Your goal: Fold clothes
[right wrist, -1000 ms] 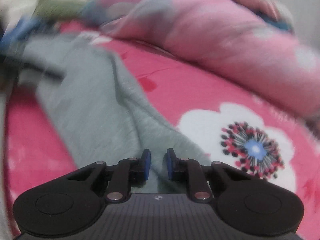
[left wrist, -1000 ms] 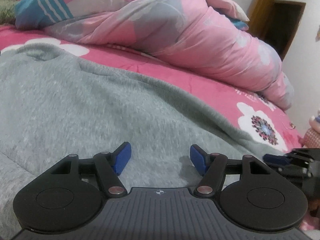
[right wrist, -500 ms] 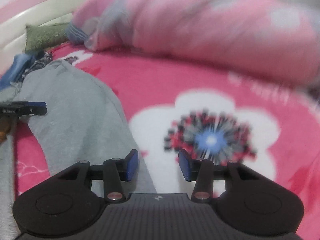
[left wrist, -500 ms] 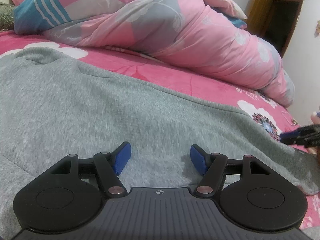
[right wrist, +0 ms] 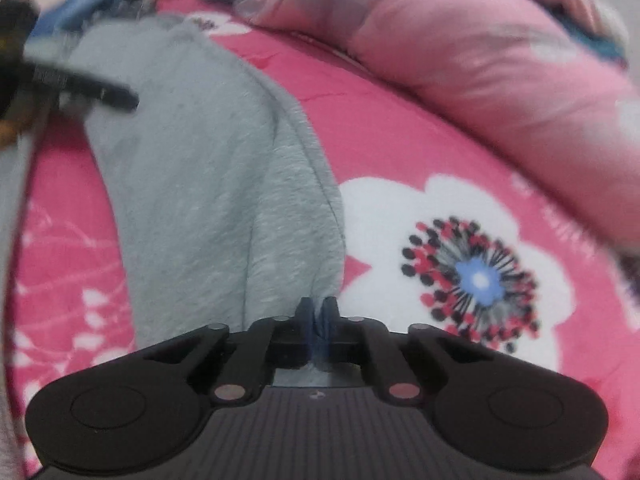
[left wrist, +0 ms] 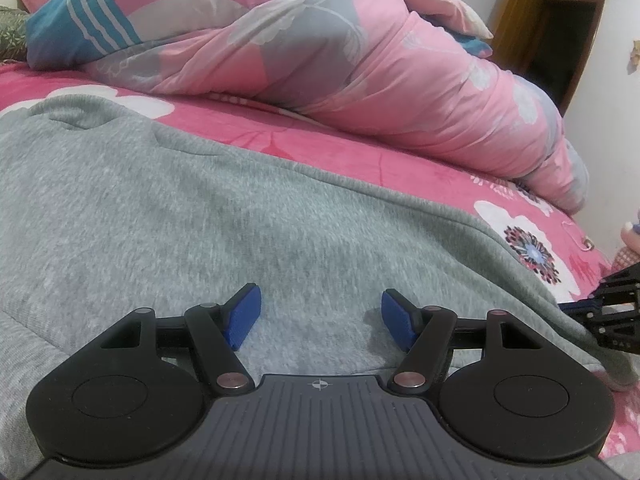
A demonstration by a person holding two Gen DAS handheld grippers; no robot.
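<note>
My right hand-held gripper (right wrist: 319, 316) is clamped on the soft grey knit garment's (left wrist: 200, 216) edge on the pink flowered bed (right wrist: 400, 152); my left hand-held gripper (left wrist: 318, 316) hovers apart above it, rumpled pink quilt (left wrist: 360, 72) behind.

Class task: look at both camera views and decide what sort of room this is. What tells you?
Most likely a bedroom: a pink flowered bedsheet, a bundled pink duvet and a wooden cabinet by the wall.

I see a heather-grey garment (left wrist: 200, 216) on a hot-pink bedspread (right wrist: 400, 148) printed with white flowers, their centres blue ringed by black and red dots. My grippers are black with blue pads (left wrist: 244, 316). The quilt (left wrist: 360, 72) is pale pink with grey blossoms and teal-and-white stripes.
</note>
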